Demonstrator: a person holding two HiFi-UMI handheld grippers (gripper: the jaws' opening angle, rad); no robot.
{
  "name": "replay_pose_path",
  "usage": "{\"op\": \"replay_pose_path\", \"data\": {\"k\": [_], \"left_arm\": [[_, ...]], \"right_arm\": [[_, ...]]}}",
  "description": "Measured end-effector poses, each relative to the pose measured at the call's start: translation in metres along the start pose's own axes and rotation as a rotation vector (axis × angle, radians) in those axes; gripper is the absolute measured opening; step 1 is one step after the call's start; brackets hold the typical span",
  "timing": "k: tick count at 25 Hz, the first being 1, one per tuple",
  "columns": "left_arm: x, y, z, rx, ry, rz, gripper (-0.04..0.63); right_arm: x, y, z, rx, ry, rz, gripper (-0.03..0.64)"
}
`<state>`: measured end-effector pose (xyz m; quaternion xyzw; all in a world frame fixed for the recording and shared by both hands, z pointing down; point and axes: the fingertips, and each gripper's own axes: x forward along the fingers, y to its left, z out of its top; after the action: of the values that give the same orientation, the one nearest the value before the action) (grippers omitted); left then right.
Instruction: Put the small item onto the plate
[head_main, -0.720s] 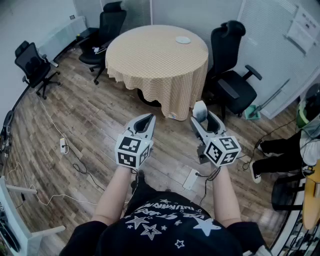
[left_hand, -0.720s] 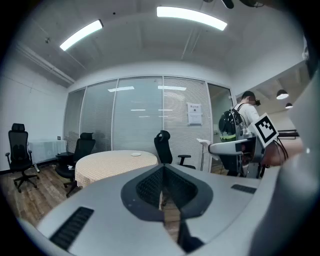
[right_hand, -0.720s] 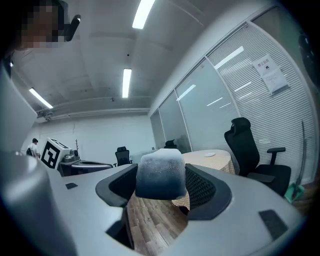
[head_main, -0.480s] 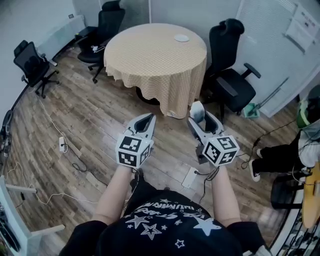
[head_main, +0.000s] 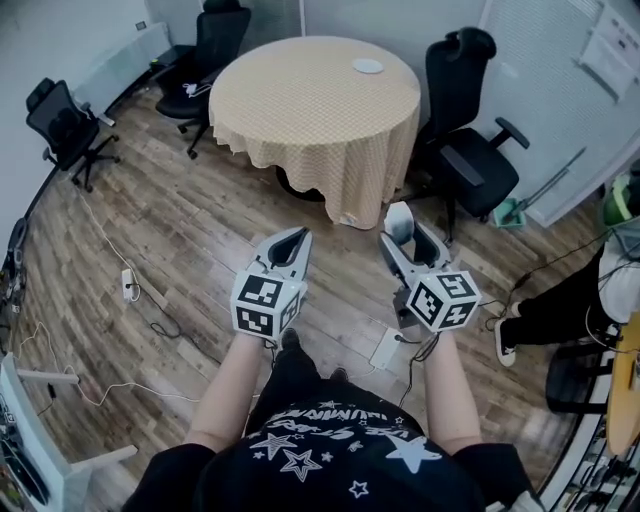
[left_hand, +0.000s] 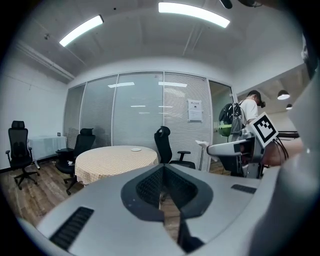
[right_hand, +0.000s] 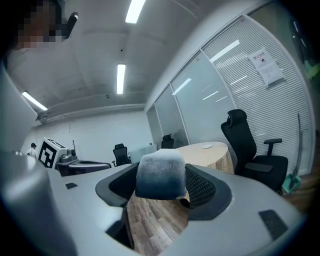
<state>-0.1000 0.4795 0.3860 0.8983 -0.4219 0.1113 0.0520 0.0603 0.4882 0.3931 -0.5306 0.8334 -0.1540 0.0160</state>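
A small white plate (head_main: 367, 66) lies near the far edge of a round table (head_main: 300, 110) covered with a yellow checked cloth, well ahead of both grippers. My right gripper (head_main: 405, 228) is held over the wooden floor, shut on the small item (head_main: 399, 217), a pale rounded block with a blue-grey lower half. In the right gripper view the small item (right_hand: 160, 175) fills the gap between the jaws, with the plate (right_hand: 207, 146) far beyond. My left gripper (head_main: 295, 238) is beside it, shut and with nothing in it. The left gripper view shows the distant plate (left_hand: 136, 149).
Black office chairs stand around the table: one at its right (head_main: 470, 150), one behind (head_main: 215, 45), one at far left (head_main: 65, 130). Cables and a power strip (head_main: 128, 285) lie on the floor. Another person's legs (head_main: 560, 300) are at right.
The table and plate have shifted slightly up in the head view. Both grippers keep the same pose, and the right one still holds the small item.
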Motion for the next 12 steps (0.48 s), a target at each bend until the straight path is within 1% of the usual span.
{"op": "replay_pose_path", "data": {"k": [4, 9, 12], "left_arm": [[0.012, 0.024, -0.006, -0.019, 0.022, -0.004, 0.008], [0.036, 0.067, -0.002, -0.021, 0.017, -0.029, 0.008], [0.049, 0.092, 0.010, -0.010, 0.003, -0.053, 0.008]], "right_arm": [[0.021, -0.008, 0.001, 0.048, -0.002, -0.018, 0.293], [0.058, -0.013, 0.015, 0.040, -0.017, -0.049, 0.293], [0.085, -0.016, 0.023, 0.052, -0.029, -0.076, 0.293]]}}
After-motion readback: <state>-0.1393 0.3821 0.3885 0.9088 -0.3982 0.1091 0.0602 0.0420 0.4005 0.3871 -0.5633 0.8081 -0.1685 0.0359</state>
